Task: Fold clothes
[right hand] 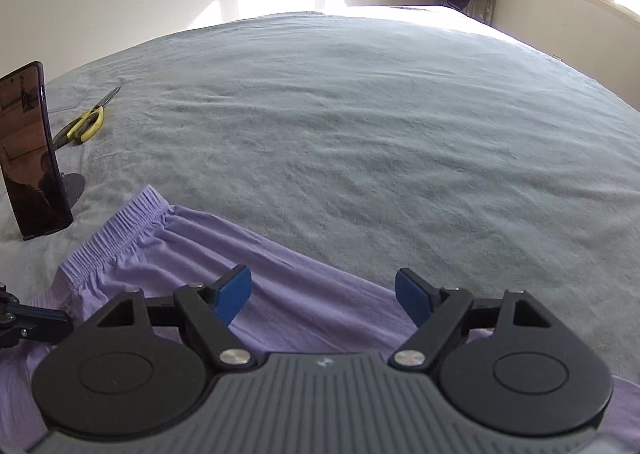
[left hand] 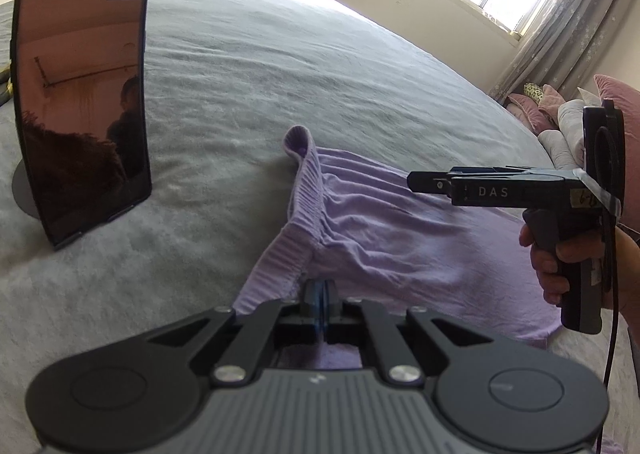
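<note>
A lilac garment (left hand: 360, 230) with an elasticated waistband (left hand: 308, 189) is spread across the near part of a grey bed cover (left hand: 280, 73). The left gripper (left hand: 319, 296) is closed, its blue pads pinched together on the waistband edge nearest the camera, where the fabric is gathered into a raised fold. The right gripper (right hand: 322, 300) is held above the garment's flat middle with its jaws spread wide; nothing is held between them. In the left view it is gripped by a hand (left hand: 552, 258). A phone (left hand: 80, 93) is propped upright on a stand left of the waistband. Yellow-handled scissors (right hand: 82, 125) lie beyond it.
</note>
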